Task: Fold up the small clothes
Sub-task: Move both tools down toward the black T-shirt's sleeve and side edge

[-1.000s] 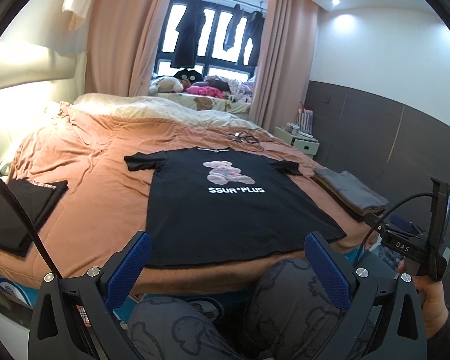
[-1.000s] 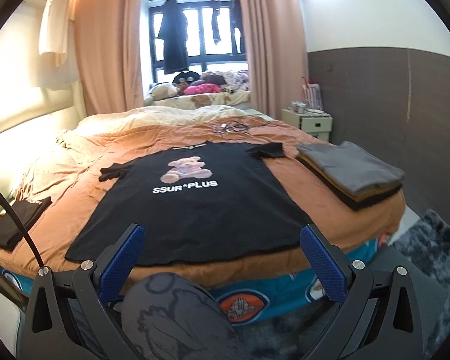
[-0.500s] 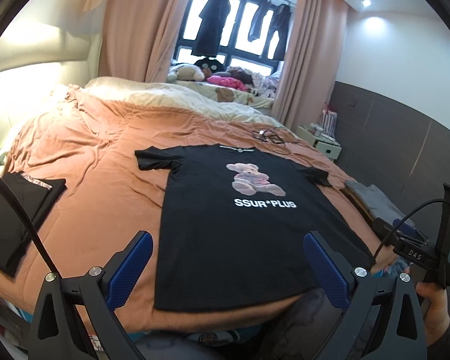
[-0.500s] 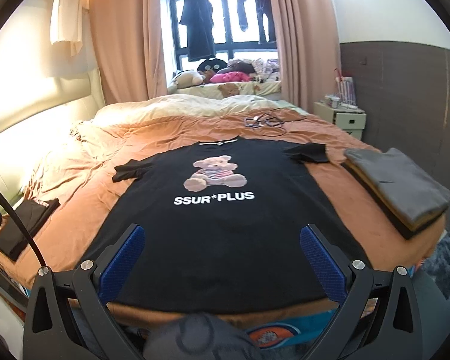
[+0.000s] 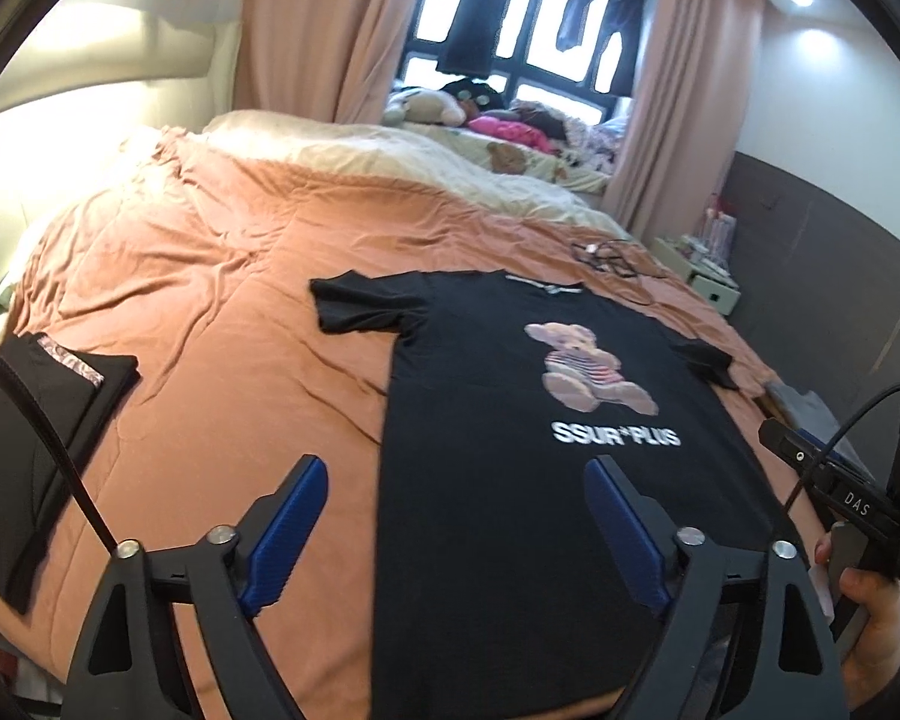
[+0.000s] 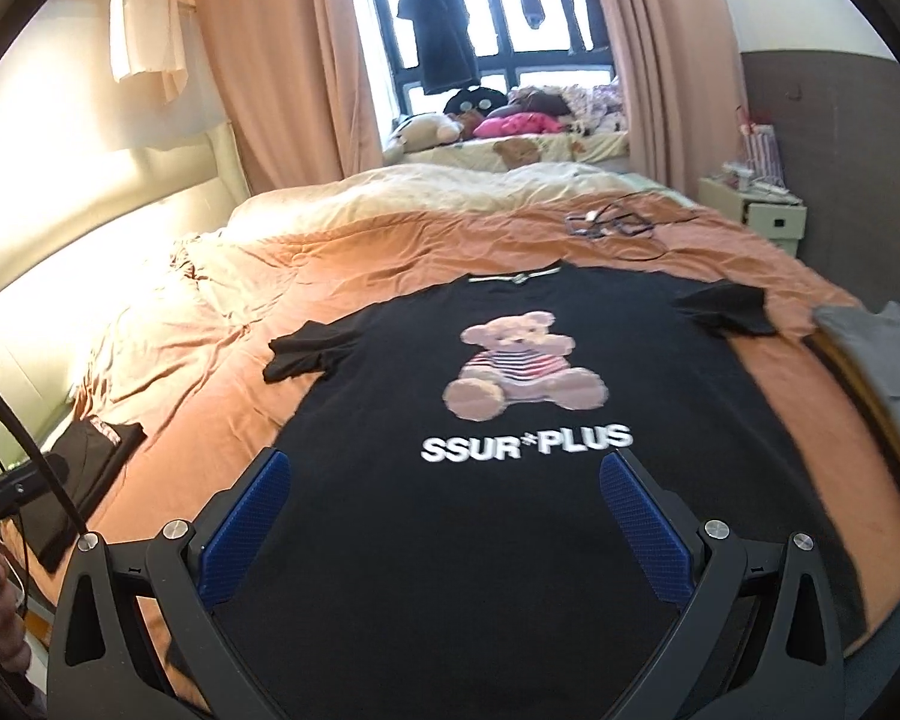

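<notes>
Two grippers: my left gripper [image 5: 456,531] and my right gripper [image 6: 447,525] both have their jaws spread wide, with nothing between the blue pads.

Shirt: the black T-shirt [image 6: 510,480] lies flat and face up on the orange bedspread [image 5: 210,360], collar toward the window, hem toward me, both sleeves out to the sides.

What changed: a second ago both cameras looked at the bed from well back, with my knees in the bottom of each view; now both grippers have come forward and hang over the hem end of the shirt (the printed bear fills far more of the right wrist view).

Left side: the left gripper sits over the shirt's left edge, one pad above bare bedspread, the other above black cloth.

Right side: the right gripper is centred over the lower body of the shirt, near the lettering.

Meaning for the task: I judge the approach nearly done and the first fold not yet begun; neither pad touches cloth as far as I can tell.

Nearby: a folded dark garment [image 5: 24,438] lies at the left of the bed, and a folded grey stack [image 6: 870,354] lies at the right, both apart from the shirt.

Next: likely lower and pinch an edge.
</notes>
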Tool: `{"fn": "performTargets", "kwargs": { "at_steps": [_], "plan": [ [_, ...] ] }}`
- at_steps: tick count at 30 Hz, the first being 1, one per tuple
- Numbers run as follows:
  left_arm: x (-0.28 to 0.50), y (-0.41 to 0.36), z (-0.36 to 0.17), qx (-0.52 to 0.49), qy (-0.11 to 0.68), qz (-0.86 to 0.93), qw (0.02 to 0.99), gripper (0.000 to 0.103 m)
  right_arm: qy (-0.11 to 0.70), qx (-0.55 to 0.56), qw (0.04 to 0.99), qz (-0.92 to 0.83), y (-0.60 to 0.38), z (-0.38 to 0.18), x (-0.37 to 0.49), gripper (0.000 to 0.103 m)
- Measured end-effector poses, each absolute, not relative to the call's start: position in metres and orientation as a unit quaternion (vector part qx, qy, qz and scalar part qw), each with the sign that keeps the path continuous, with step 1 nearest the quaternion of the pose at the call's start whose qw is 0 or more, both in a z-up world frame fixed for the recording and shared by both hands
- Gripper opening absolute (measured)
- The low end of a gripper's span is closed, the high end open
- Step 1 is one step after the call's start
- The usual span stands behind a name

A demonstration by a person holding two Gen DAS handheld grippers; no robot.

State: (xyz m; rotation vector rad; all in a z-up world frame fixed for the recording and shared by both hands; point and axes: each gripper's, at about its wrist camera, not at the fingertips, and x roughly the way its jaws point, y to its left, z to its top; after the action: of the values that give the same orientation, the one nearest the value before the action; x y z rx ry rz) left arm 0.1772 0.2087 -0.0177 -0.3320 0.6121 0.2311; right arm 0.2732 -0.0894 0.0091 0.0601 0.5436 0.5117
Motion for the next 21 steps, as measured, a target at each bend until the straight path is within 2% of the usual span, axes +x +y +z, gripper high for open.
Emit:
{"fn": "performTargets", "kwargs": {
  "at_steps": [4, 6, 13, 14, 15, 21],
  "plan": [
    [0.209, 0.238, -0.029, -0.179, 0.316, 0.129, 0.923, 0.079, 0.276, 0.082, 0.918, 0.271, -0.070, 0.007, 0.310, 0.096],
    [0.227, 0.253, -0.036, -0.187, 0.326, 0.134, 0.917, 0.077, 0.286, 0.091, 0.912, 0.278, -0.061, 0.005, 0.327, 0.087],
    [0.283, 0.297, -0.052, -0.203, 0.346, 0.150, 0.904, 0.070, 0.330, 0.116, 0.893, 0.284, -0.034, -0.001, 0.407, 0.080],
    [0.292, 0.304, -0.055, -0.207, 0.349, 0.151, 0.901, 0.066, 0.335, 0.120, 0.890, 0.287, -0.032, -0.003, 0.417, 0.078],
    [0.300, 0.310, -0.057, -0.211, 0.352, 0.152, 0.899, 0.063, 0.338, 0.121, 0.888, 0.288, -0.029, -0.002, 0.423, 0.073],
    [0.352, 0.347, -0.073, -0.228, 0.368, 0.163, 0.886, 0.060, 0.360, 0.129, 0.877, 0.292, 0.007, -0.006, 0.473, 0.060]
  ]
}}
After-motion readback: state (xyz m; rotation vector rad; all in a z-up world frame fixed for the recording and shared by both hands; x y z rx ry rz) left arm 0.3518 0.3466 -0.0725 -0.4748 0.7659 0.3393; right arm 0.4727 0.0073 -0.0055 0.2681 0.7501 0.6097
